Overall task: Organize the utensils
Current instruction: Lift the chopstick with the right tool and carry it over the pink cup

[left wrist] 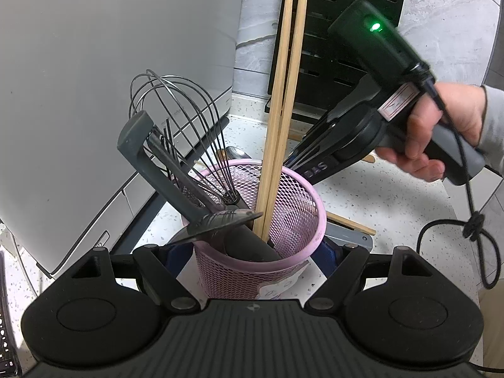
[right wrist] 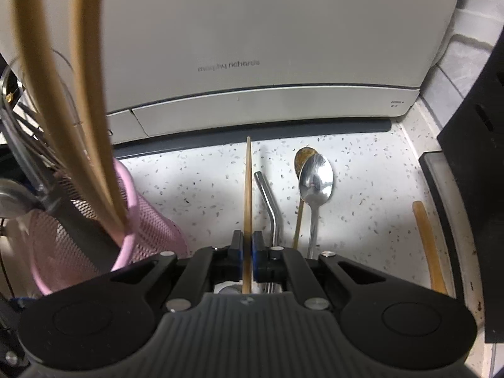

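Note:
A pink mesh holder (left wrist: 226, 277) stands on the speckled counter with my left gripper (left wrist: 255, 252) shut on it, one pad against each side. Inside it stand two long wooden chopsticks (left wrist: 283, 94), a wire whisk (left wrist: 189, 119) and a grey angled utensil (left wrist: 141, 145). My right gripper (right wrist: 248, 245) is shut on a single wooden chopstick (right wrist: 248, 189), whose tip points toward the white appliance. A hand holds the right gripper (left wrist: 293, 163) just behind the holder (right wrist: 151, 220). Beside the held chopstick on the counter lie a bent metal straw (right wrist: 269, 201), a silver spoon (right wrist: 316, 182) and a gold spoon (right wrist: 303, 157).
A white appliance (right wrist: 252, 47) closes off the back of the counter. A black slatted rack (left wrist: 340, 31) leans at the right, with a wooden stick (right wrist: 425, 236) lying along its base. A black cable (left wrist: 472, 220) trails from the right gripper.

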Available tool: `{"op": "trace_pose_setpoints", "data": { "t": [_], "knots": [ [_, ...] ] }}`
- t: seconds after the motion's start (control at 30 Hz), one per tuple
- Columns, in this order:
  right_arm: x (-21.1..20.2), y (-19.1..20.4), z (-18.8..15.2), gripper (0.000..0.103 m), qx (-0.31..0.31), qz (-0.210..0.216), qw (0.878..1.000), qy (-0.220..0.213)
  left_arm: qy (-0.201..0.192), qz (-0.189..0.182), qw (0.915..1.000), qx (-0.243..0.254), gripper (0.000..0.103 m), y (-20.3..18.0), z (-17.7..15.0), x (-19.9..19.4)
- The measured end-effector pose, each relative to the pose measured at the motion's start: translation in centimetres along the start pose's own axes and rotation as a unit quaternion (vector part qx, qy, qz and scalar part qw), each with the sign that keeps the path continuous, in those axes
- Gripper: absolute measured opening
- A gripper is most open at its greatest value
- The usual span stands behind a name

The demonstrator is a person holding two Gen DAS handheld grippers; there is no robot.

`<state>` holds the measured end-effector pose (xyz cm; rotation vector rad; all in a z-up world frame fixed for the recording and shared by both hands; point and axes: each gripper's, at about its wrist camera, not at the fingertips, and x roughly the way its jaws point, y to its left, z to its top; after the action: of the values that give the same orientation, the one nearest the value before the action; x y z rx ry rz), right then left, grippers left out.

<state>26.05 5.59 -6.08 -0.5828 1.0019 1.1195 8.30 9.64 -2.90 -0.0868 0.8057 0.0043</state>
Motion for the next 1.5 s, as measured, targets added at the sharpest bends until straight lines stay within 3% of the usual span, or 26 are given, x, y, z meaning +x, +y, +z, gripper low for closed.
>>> {"op": "trace_pose_setpoints", "data": {
  "t": [0.23,0.47,0.67,0.8,1.07,1.27,1.37,1.4,1.5],
  "knots": [
    [-3.6,-0.4,-1.0,0.002,0.02,-0.01,0.999,-0.026,-0.001,-0.001,1.0,-0.001,0.092,0.0,-0.1,0.0],
    [-8.0,-0.8,-3.6,0.002,0.059,-0.027,0.993,-0.094,0.0,0.0,1.0,0.0,0.092,0.0,-0.1,0.0],
    [-11.9,-0.3,-6.3,0.002,0.093,-0.05,0.978,-0.18,0.0,0.0,1.0,-0.001,0.092,-0.1,0.0,0.0],
    [-14.0,1.1,-8.2,0.001,0.11,-0.065,0.958,-0.257,0.0,0.001,1.0,-0.001,0.092,-0.2,0.1,0.0],
    [-16.2,4.4,-11.1,0.002,0.12,-0.117,0.907,-0.387,0.001,-0.002,1.0,0.0,0.092,-0.4,0.2,0.1],
    [-16.0,4.7,-12.7,0.002,0.173,-0.118,0.853,-0.478,0.0,-0.009,1.0,0.001,0.092,-0.4,0.1,0.3],
    [-15.8,4.3,-13.1,0.002,0.217,-0.088,0.823,-0.518,-0.001,-0.016,0.9999,0.0,0.092,-0.5,0.1,0.3],
    [-15.6,4.1,-13.1,0.002,0.225,-0.081,0.816,-0.527,-0.001,-0.018,0.9998,-0.001,0.092,-0.6,0.1,0.3],
    [-14.8,4.4,-12.2,0.002,0.224,-0.067,0.809,-0.539,-0.002,-0.022,0.9998,-0.003,0.091,-0.7,0.2,0.3]
  ]
}}
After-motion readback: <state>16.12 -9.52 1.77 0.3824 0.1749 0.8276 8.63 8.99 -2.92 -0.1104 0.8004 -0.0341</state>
